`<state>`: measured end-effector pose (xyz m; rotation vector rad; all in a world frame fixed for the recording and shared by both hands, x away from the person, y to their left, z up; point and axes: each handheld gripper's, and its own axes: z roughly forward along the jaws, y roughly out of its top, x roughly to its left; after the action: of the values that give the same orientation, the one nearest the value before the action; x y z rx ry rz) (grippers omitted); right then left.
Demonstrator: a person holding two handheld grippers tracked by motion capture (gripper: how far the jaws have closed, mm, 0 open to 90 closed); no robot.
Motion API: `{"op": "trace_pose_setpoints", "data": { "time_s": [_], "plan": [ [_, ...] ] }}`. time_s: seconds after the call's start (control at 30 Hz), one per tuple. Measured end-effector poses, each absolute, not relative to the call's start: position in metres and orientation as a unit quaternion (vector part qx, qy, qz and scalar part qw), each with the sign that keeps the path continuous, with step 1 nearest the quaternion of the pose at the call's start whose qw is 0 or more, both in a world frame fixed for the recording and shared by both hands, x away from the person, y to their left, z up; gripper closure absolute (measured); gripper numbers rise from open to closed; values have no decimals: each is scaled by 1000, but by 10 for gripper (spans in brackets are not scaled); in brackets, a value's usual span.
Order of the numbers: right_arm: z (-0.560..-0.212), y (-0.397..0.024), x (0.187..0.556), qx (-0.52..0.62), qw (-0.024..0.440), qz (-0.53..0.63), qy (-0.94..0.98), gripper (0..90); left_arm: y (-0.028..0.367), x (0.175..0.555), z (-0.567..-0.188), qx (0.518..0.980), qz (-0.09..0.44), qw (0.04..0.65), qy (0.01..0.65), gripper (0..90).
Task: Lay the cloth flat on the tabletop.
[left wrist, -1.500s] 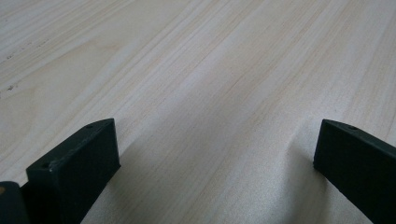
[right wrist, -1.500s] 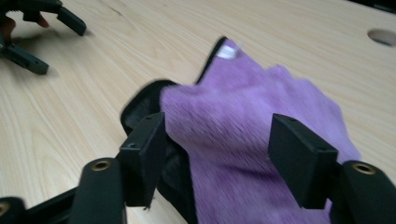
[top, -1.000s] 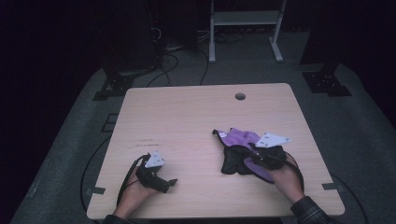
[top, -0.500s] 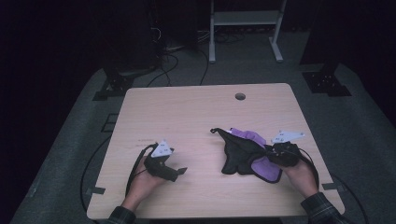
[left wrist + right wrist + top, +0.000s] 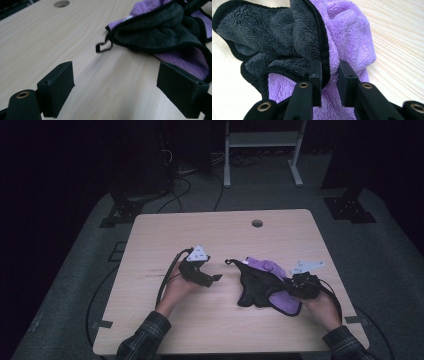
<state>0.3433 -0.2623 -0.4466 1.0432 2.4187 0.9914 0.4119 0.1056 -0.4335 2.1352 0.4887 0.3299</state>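
Since the earlier frame, left tongs point(image 5: 216, 278) moved toward the purple-and-grey fleece cloth point(image 5: 262, 282) (jaws apart, just closing slightly, nothing between); right tongs point(image 5: 329, 75) were clamped on its fold.

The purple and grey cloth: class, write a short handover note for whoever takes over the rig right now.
Right hand-held gripper: shut on the cloth, pinching a fold of its purple side near the black edging.
Left hand-held gripper: open, nothing between its jaws, which have just been closing a little; it points at the cloth's black loop.
Cloth lies bunched on the table, right of centre.
Done: one grip taken.
Left: probably take a second hold with the left, then spread or fold.
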Motion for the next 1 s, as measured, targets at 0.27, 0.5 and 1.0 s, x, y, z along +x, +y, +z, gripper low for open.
{"op": "trace_pose_setpoints", "data": {
  "time_s": [0.27,0.5,1.0],
  "plan": [
    [-448,-264,343,367,160,347,848,742,80,431,-437,862,132,461,164,221],
    [-448,-264,343,368,160,349,847,743,56,445,-444,867,123,462,143,340],
    [-449,-265,343,370,157,354,845,738,39,443,-451,883,100,438,135,841]
  ]
}}
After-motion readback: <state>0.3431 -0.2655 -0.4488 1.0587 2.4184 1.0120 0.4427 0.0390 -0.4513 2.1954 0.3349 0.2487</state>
